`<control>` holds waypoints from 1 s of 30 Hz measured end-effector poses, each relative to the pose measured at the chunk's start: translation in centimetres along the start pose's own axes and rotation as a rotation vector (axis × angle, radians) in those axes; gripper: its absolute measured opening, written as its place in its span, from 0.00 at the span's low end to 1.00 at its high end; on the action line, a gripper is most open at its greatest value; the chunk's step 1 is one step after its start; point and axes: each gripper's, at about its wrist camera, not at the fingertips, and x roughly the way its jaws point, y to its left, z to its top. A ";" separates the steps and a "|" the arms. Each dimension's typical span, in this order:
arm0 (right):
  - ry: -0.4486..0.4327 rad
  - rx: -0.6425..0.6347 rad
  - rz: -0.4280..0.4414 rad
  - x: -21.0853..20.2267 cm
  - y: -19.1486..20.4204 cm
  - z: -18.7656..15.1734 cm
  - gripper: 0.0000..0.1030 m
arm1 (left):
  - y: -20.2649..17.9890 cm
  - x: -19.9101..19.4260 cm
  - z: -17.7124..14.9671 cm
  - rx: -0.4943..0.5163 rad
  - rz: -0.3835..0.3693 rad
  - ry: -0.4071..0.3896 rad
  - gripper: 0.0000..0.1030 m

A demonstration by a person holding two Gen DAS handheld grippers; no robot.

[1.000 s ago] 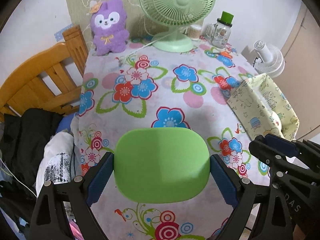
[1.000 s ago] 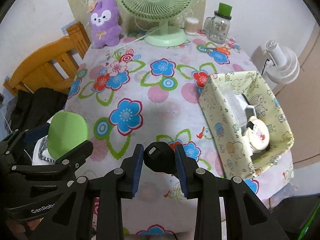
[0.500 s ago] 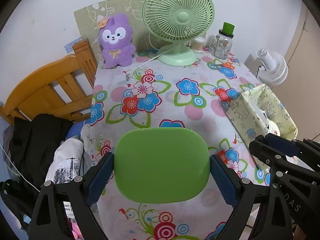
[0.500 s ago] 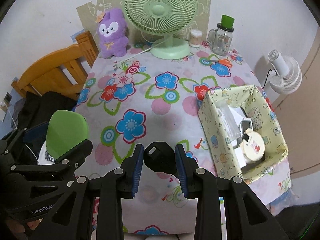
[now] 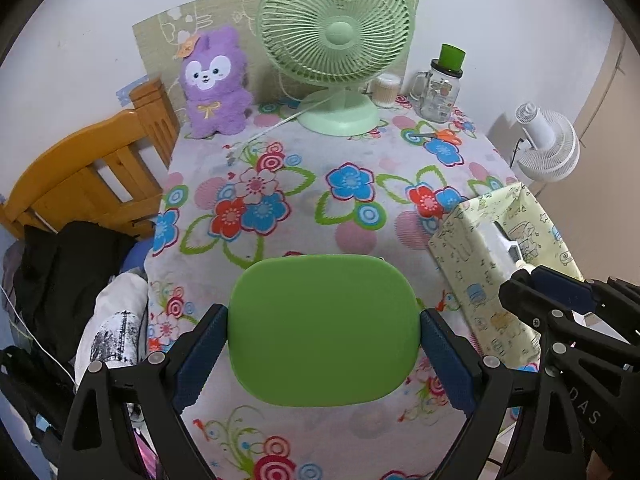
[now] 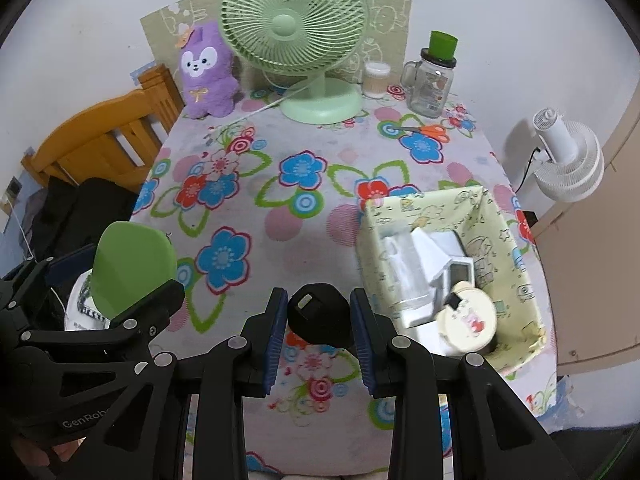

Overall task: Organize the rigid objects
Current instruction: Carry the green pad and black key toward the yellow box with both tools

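Observation:
My left gripper (image 5: 324, 344) is shut on a flat green rounded-rectangle object (image 5: 324, 330) and holds it in the air above the table's near edge; it also shows in the right wrist view (image 6: 130, 268) at the left. My right gripper (image 6: 320, 320) is shut on a small black rounded object (image 6: 318, 314), held above the near edge beside the yellow-green fabric bin (image 6: 516, 256). The bin holds white boxes (image 6: 432, 256) and a round cream tin (image 6: 466, 320). In the left wrist view the bin (image 5: 472, 256) is at the right.
A flowered cloth covers the table (image 6: 280, 208). At the back stand a green fan (image 6: 296, 36), a purple plush (image 6: 206, 72), a glass mug jar with green lid (image 6: 432, 80), a small cup (image 6: 376, 80) and orange scissors (image 6: 424, 130). A wooden bedframe (image 6: 100, 140) and dark clothes lie left; a white fan (image 6: 568, 160) stands right.
Both grippers have pulled back and risen from the table, each keeping its object. More of the table, the wall and the bin's inside now shows.

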 end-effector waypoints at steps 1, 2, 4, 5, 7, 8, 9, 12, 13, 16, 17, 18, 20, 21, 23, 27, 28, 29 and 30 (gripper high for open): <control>0.001 -0.001 0.001 0.0 -0.4 0.1 0.34 | -0.5 0.1 0.2 -0.001 0.000 0.001 0.92; 0.001 -0.002 0.000 0.0 -1.0 0.3 0.34 | -0.8 0.2 0.4 -0.002 -0.002 0.001 0.92; 0.002 0.000 -0.002 0.0 -2.0 0.5 0.34 | -1.8 0.4 0.8 -0.001 -0.004 0.003 0.92; 0.002 0.002 -0.003 0.0 -2.5 0.6 0.34 | -2.2 0.5 1.0 0.001 -0.004 0.002 0.92; 0.002 0.007 -0.005 0.0 -3.3 0.7 0.34 | -3.1 0.6 1.4 0.008 -0.004 0.002 0.92; 0.003 0.011 -0.005 0.0 -3.8 0.7 0.34 | -3.5 0.7 1.5 0.012 -0.003 0.001 0.92; 0.003 0.015 -0.006 0.0 -4.3 0.8 0.34 | -4.0 0.7 1.7 0.015 -0.002 0.001 0.92; 0.007 0.025 -0.009 0.0 -5.8 0.9 0.34 | -5.4 1.1 2.1 0.023 -0.004 0.003 0.92; 0.009 0.028 -0.011 0.1 -6.3 0.9 0.34 | -5.8 1.3 2.2 0.024 -0.006 0.005 0.92; 0.014 0.034 -0.017 0.3 -7.6 0.9 0.34 | -7.1 1.7 2.5 0.029 -0.007 0.002 0.92; 0.019 0.036 -0.019 0.4 -8.1 0.9 0.34 | -7.6 2.0 2.6 0.031 -0.006 0.006 0.92; 0.023 0.040 -0.019 0.6 -8.6 0.8 0.34 | -8.0 2.2 2.7 0.033 -0.007 0.009 0.92; 0.033 0.046 -0.018 0.9 -9.5 0.7 0.34 | -8.9 2.7 2.8 0.036 -0.010 0.018 0.92; 0.037 0.047 -0.017 1.1 -10.0 0.7 0.34 | -9.2 2.9 2.8 0.036 -0.010 0.020 0.92; 0.047 0.049 -0.013 1.4 -10.9 0.6 0.34 | -10.0 3.3 2.9 0.036 -0.007 0.026 0.92; 0.063 0.045 -0.004 2.1 -12.4 0.5 0.34 | -11.5 4.0 3.1 0.043 0.007 0.039 0.92; 0.069 0.045 -0.001 2.3 -12.7 0.5 0.34 | -11.9 4.2 3.2 0.045 0.013 0.042 0.92; 0.076 0.045 0.004 2.6 -13.1 0.5 0.34 | -12.3 4.4 3.2 0.048 0.021 0.045 0.92; 0.080 0.044 0.007 2.8 -13.4 0.4 0.34 | -12.5 4.5 3.2 0.050 0.026 0.047 0.92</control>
